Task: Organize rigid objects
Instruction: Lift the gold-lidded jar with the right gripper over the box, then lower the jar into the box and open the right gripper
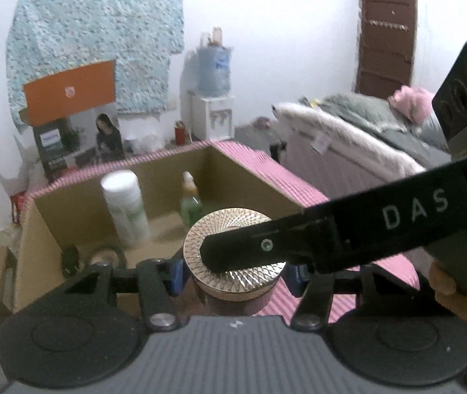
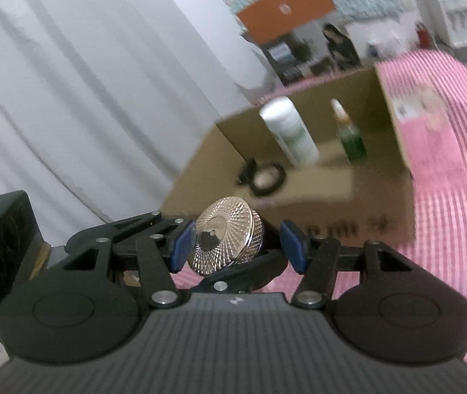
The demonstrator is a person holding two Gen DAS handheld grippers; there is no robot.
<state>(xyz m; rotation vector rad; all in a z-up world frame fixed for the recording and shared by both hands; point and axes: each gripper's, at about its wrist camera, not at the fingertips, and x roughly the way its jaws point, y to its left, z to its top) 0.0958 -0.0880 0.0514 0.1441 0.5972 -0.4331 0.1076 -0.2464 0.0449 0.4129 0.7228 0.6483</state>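
My left gripper (image 1: 233, 271) is shut on a round jar (image 1: 233, 290) with a ribbed gold lid and holds it just in front of an open cardboard box (image 1: 249, 177). My right gripper (image 2: 236, 246) is open; its black finger reaches in from the right and lies on the lid in the left wrist view. In the right wrist view the jar (image 2: 226, 241) sits tilted between the blue pads (image 2: 180, 246), with a gap on the right side. Inside the box stand a white bottle (image 1: 125, 207) and a green dropper bottle (image 1: 190, 203); a dark round compact (image 1: 106, 256) lies on its floor.
The box has pink striped outer sides (image 2: 447, 151). A bed with grey and white covers (image 1: 348, 124) lies to the right. An orange-topped carton (image 1: 75, 121) and a water dispenser (image 1: 213, 98) stand by the far wall. White curtains (image 2: 69, 98) hang to the left.
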